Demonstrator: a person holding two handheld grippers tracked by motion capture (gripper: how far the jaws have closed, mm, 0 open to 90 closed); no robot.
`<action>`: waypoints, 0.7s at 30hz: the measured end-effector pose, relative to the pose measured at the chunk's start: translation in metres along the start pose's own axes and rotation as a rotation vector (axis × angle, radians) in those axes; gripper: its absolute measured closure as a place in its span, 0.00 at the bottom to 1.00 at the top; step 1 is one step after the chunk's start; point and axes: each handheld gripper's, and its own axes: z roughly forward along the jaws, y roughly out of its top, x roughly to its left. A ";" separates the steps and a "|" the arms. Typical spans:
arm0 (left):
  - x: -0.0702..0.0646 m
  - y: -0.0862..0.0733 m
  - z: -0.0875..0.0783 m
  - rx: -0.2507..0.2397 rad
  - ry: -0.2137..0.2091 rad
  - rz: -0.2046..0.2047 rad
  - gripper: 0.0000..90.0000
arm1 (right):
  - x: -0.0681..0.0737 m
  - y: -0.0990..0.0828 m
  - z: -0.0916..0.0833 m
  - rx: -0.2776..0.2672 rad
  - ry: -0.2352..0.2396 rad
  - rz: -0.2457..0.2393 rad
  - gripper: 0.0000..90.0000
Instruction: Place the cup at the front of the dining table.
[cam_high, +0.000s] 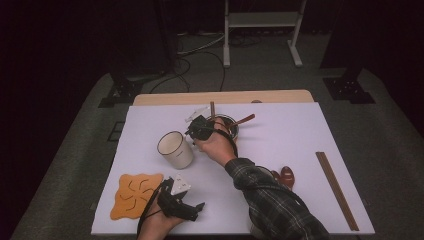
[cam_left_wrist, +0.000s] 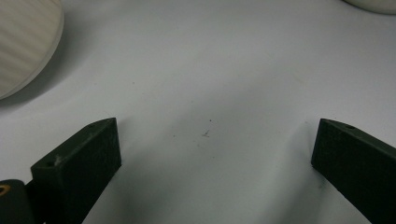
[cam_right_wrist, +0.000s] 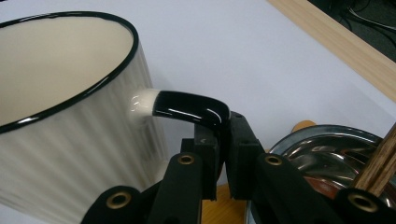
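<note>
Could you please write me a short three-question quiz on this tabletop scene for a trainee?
1. Which part of the cream mug do the right gripper jaws pinch?
2. True or false: the left gripper holds the orange mat.
3. Which lies nearest the table's right edge: A the mug, B the wooden chopsticks, C the metal bowl?

Key:
1. Its black handle.
2. False; its jaws stand open over bare white table.
3. B.
</note>
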 end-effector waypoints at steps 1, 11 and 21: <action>0.000 0.000 0.000 0.000 0.000 0.000 0.00 | 0.000 0.000 0.000 0.002 -0.001 -0.003 0.93; 0.000 0.000 0.000 0.000 0.000 0.002 0.00 | 0.000 -0.003 -0.005 0.011 0.011 -0.030 0.92; 0.000 0.000 0.000 -0.001 0.000 0.003 0.00 | 0.004 -0.007 -0.013 0.041 0.020 -0.058 0.91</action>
